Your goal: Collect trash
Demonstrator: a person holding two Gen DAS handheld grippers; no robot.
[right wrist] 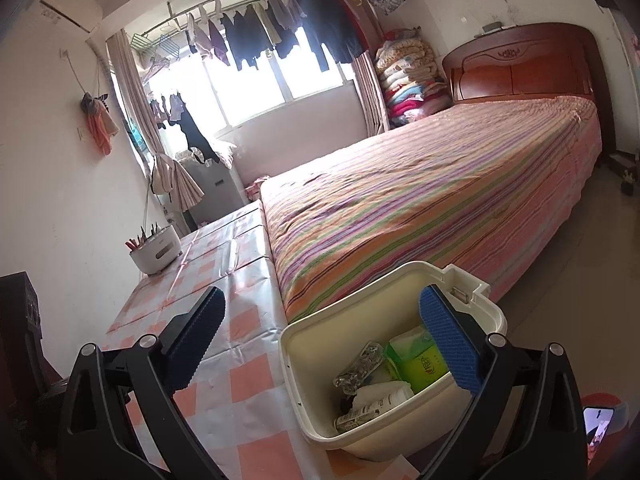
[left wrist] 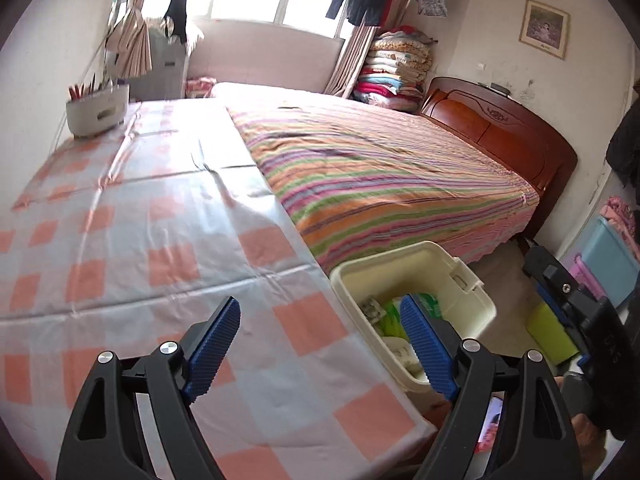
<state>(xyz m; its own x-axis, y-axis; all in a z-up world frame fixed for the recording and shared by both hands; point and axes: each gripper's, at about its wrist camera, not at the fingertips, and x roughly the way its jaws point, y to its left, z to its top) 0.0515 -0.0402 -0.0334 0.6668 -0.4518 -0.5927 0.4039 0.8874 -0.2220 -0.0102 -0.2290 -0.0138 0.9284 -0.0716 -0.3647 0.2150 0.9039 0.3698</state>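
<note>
Beside the striped bed (right wrist: 420,184), my checked counter (left wrist: 132,240) looks bare because the trash (right wrist: 384,376) sits in the bin (right wrist: 320,420) beside it, and both tools, left (left wrist: 320,332) and right (right wrist: 324,340), hang wide open, holding nothing.

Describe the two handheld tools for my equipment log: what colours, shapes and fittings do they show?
Both the left tool and the right tool have black, angular linkage arms with triangular cut-outs, round silver pivot bolts, and blue ribbed pads lining the fingers. No cables or sleeves show.

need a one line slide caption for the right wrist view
Open right gripper above a cream bin of collected trash beside the checked table.
</note>
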